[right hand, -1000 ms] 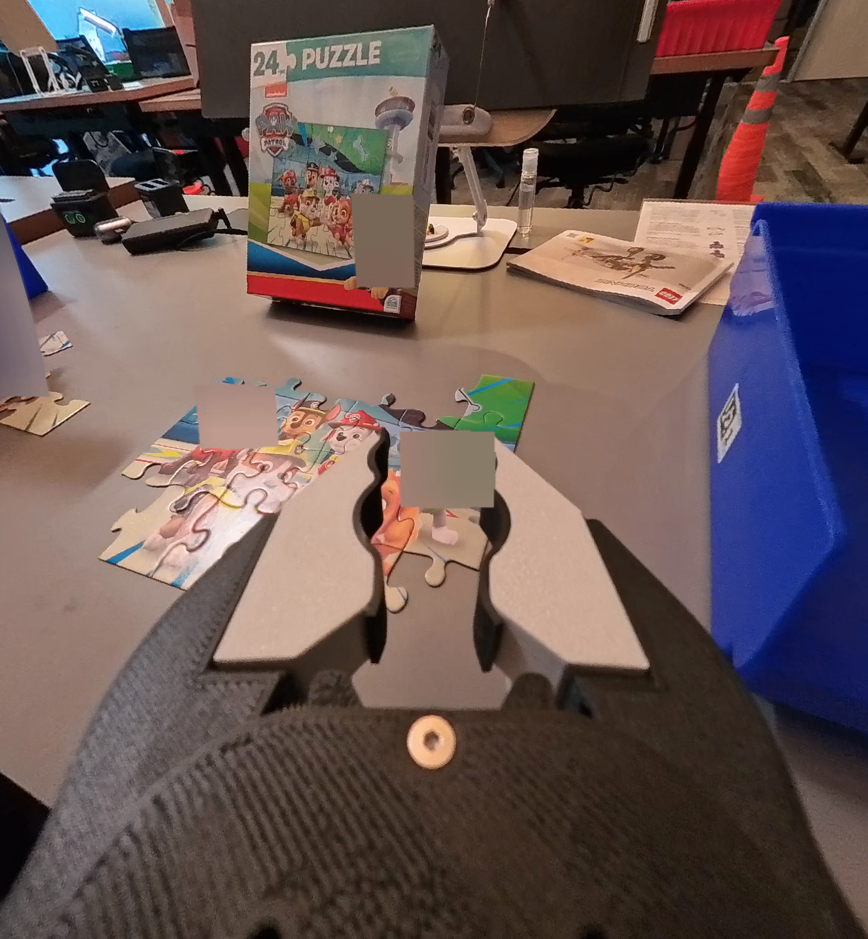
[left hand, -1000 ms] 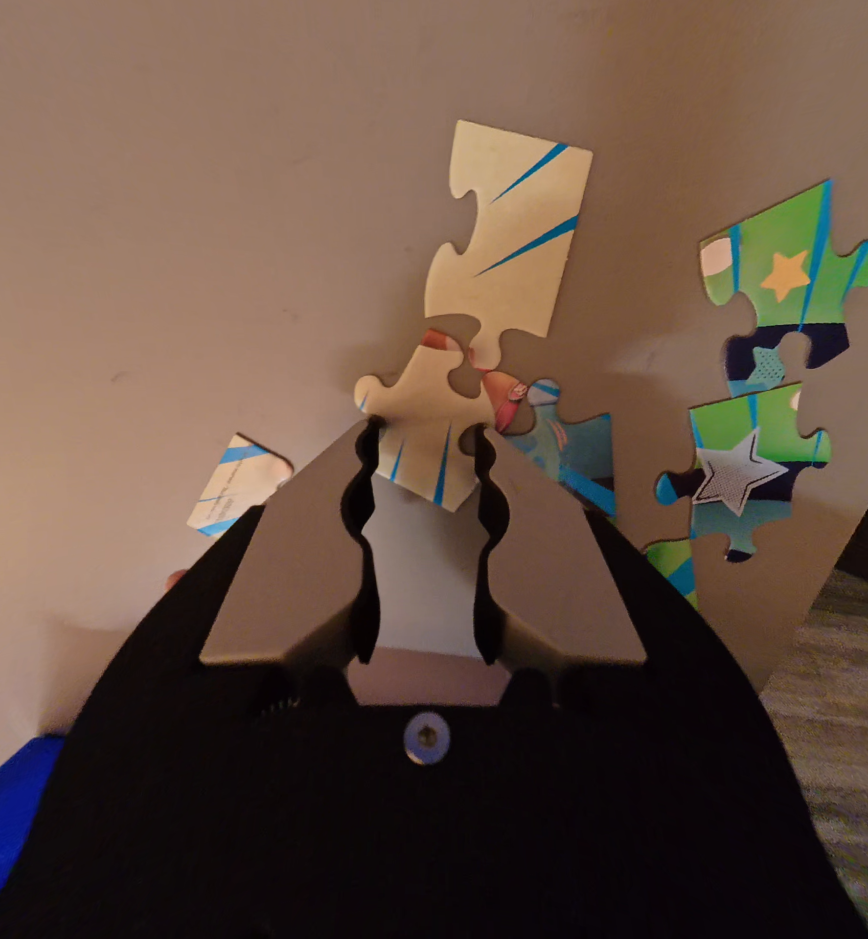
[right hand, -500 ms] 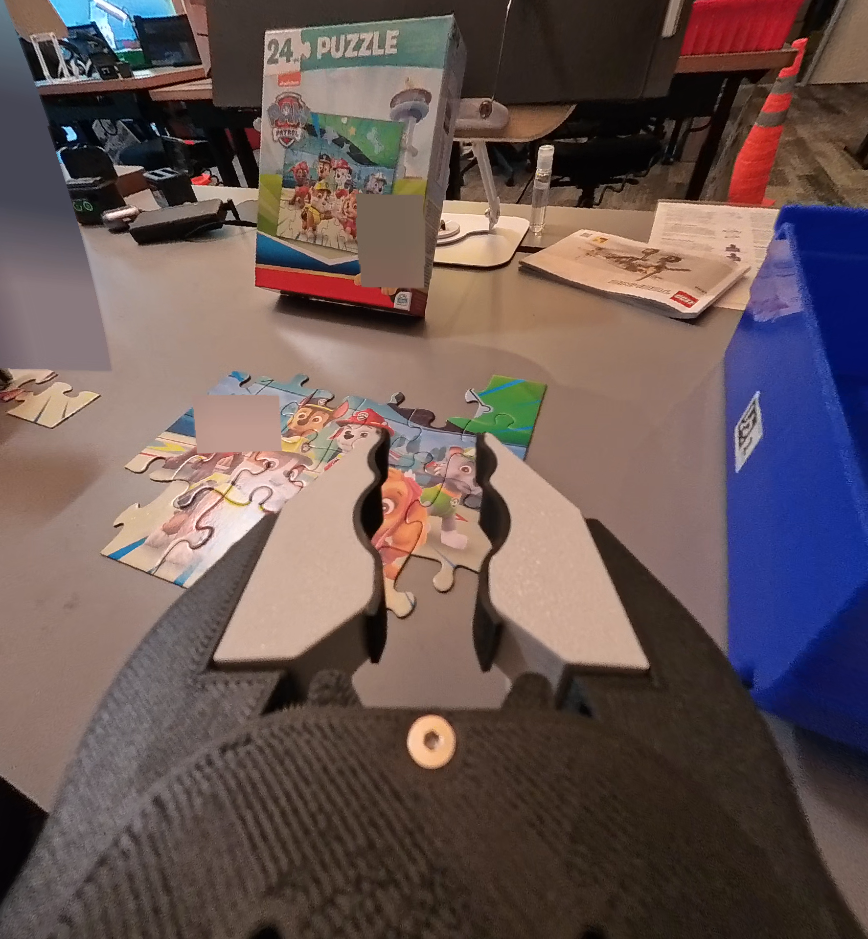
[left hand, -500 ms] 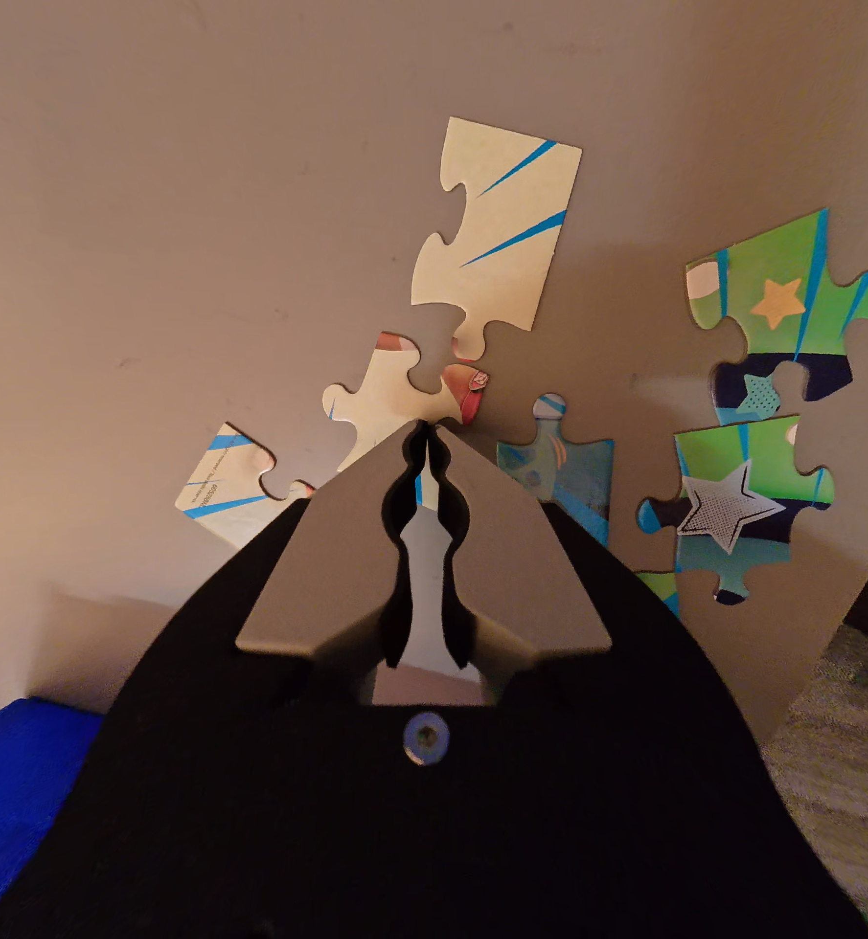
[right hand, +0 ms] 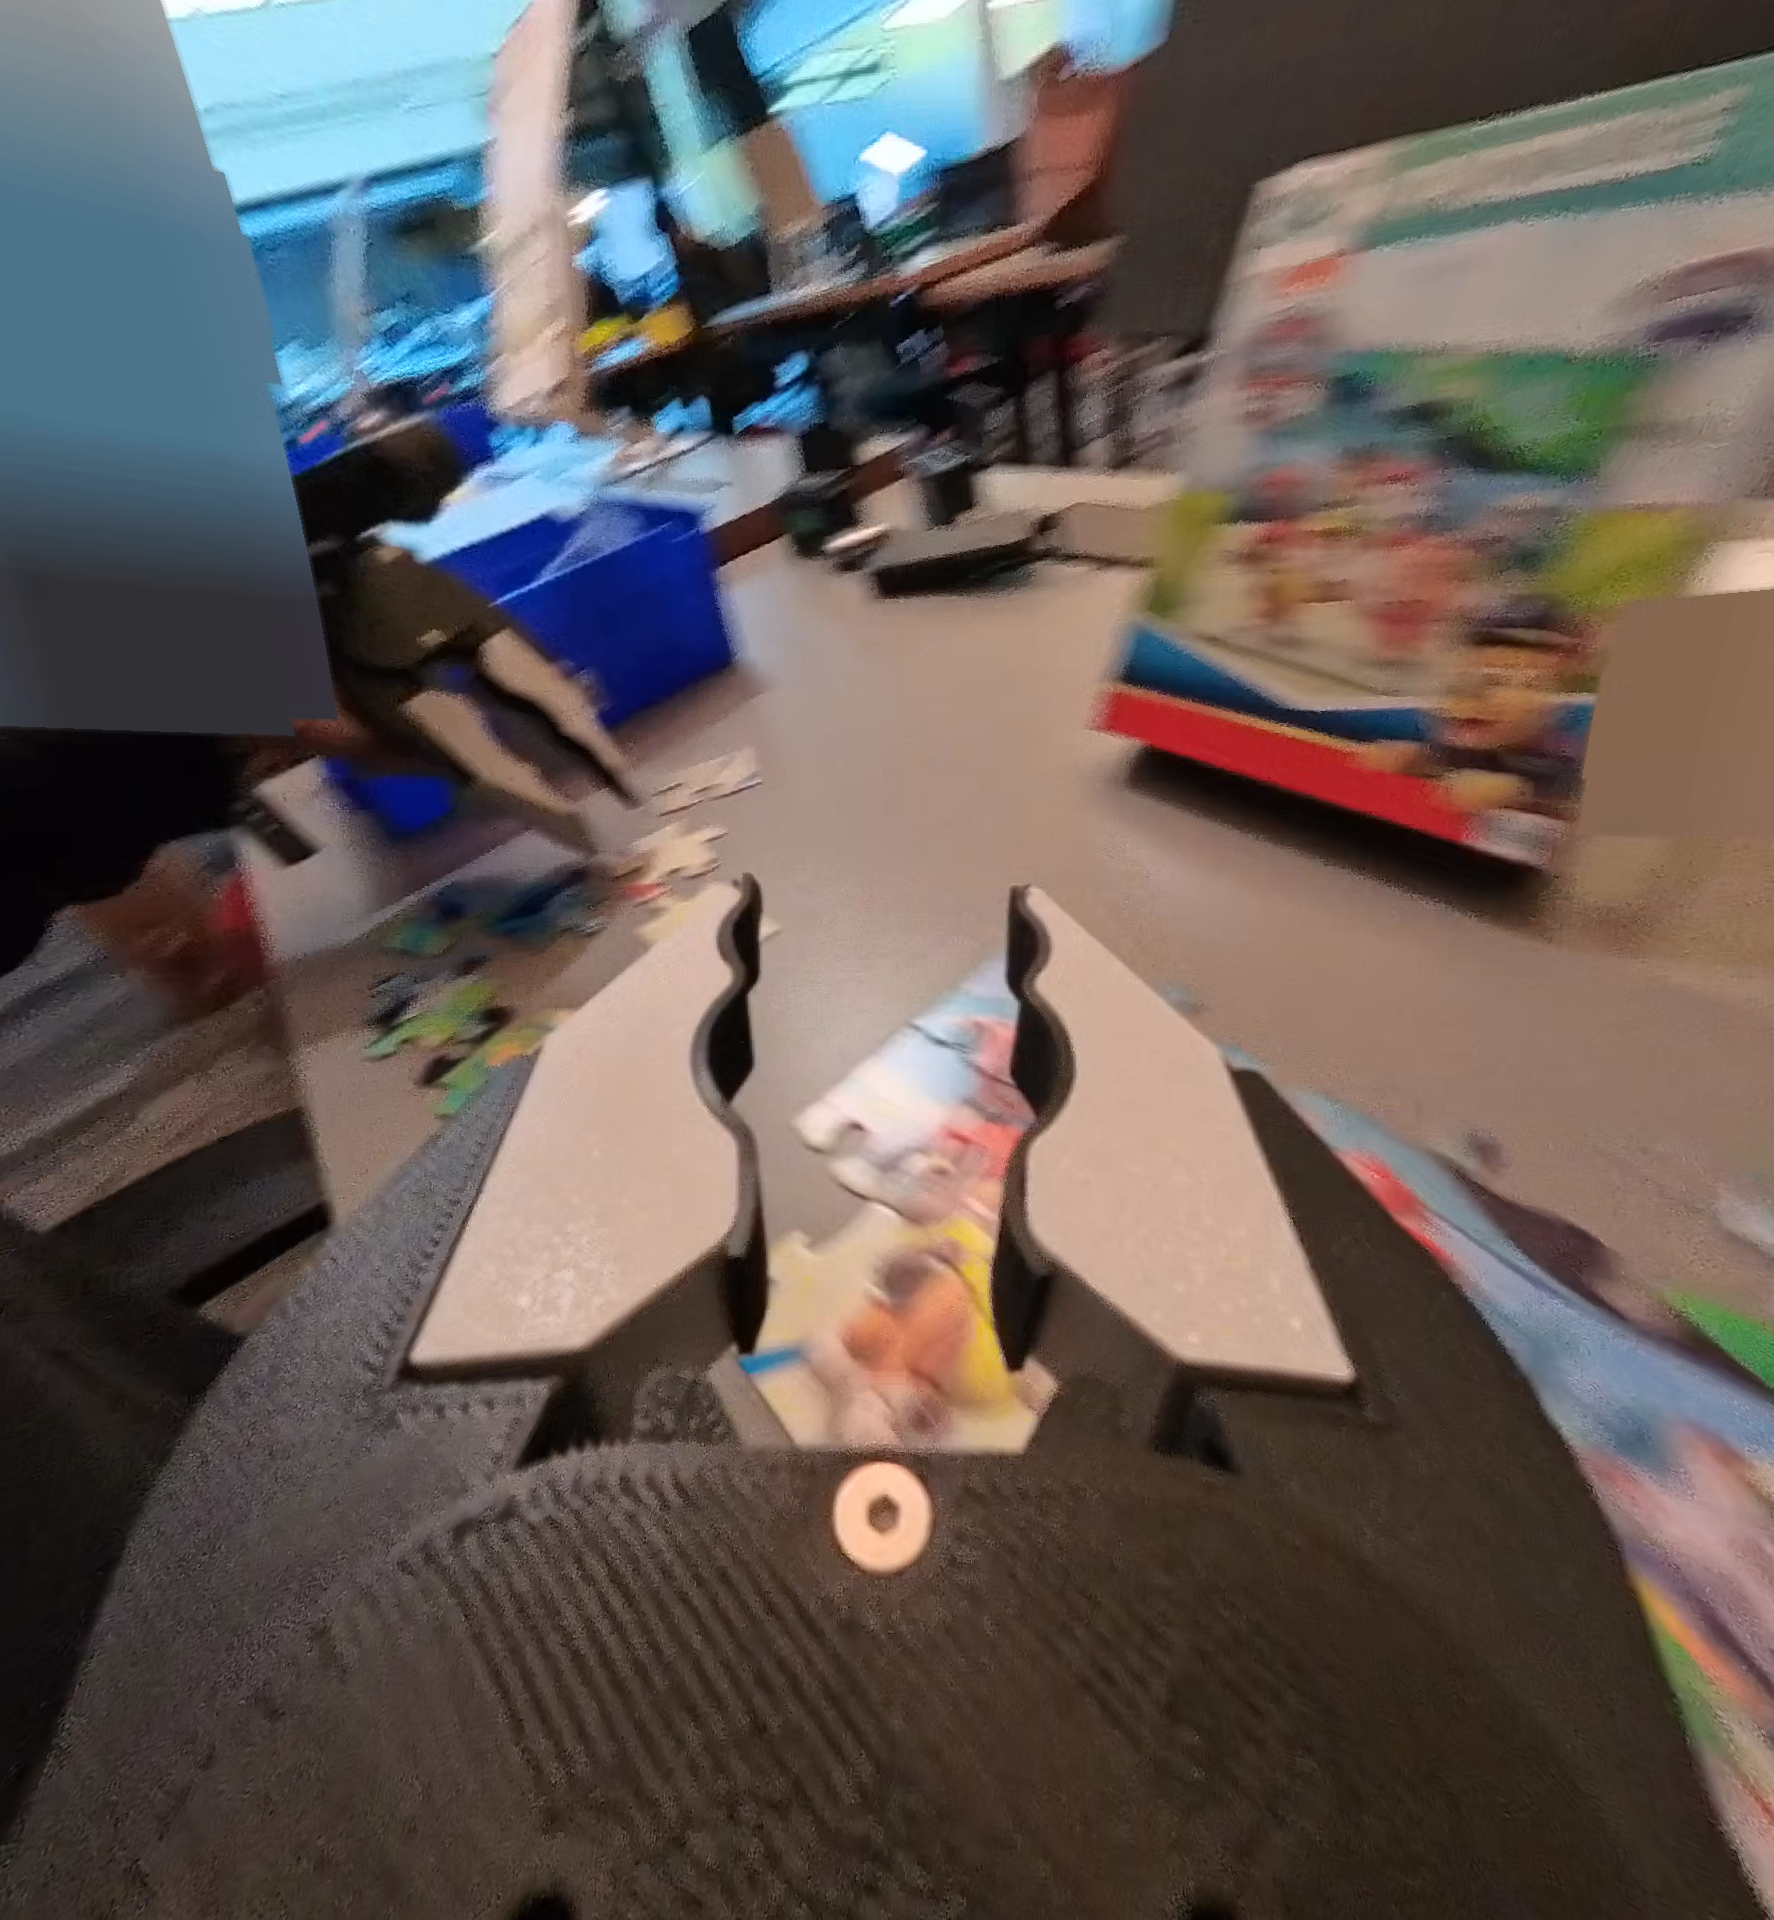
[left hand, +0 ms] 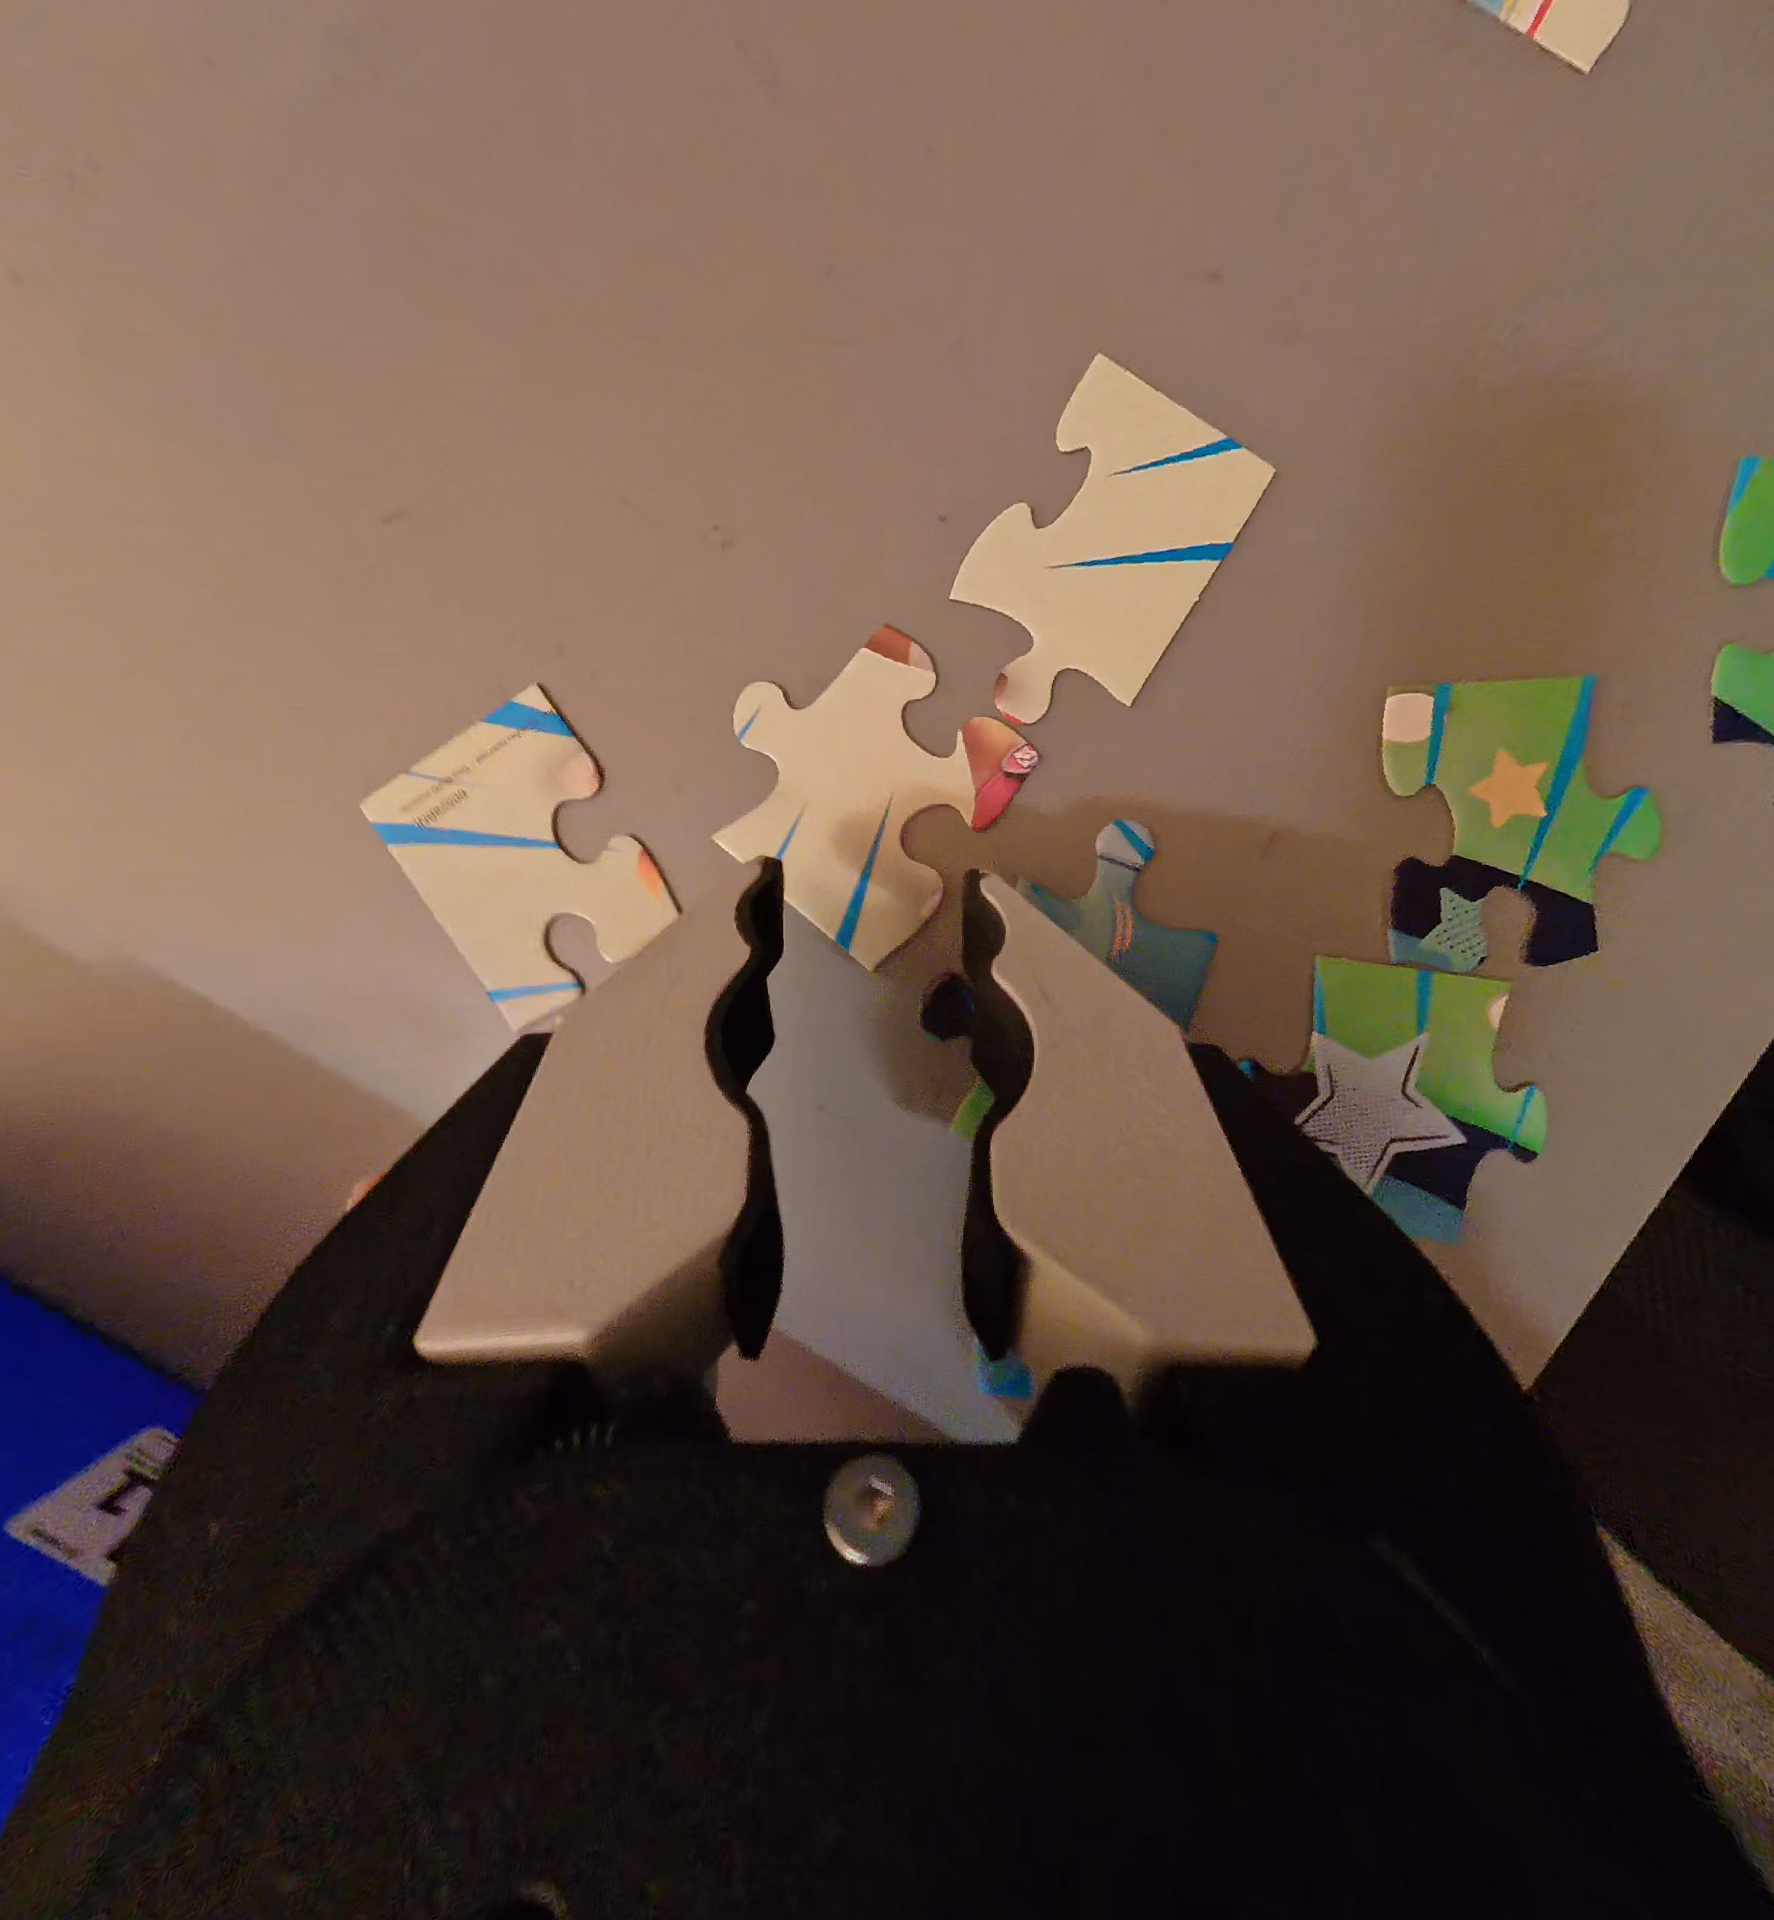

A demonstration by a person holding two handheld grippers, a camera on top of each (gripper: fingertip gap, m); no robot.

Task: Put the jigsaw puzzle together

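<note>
Grey table (right hand: 945,727); blurred desks (right hand: 862,301) behind; grey carpet (left hand: 1735,1704) underneath.

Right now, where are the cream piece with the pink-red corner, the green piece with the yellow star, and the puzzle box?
cream piece (left hand: 852,790): left wrist view, its cream middle.
green piece (left hand: 1517,800): left wrist view, beside its star.
puzzle box (right hand: 1434,499): right wrist view, its picture face.

Grey table (left hand: 447,364) with puzzle bits everywhere

Loose cream pieces (left hand: 852,821) near me, green star pieces (left hand: 1517,790) off right, my half-built puzzle (right hand: 924,1101) flat, box (right hand: 1434,540) standing far right.
</note>
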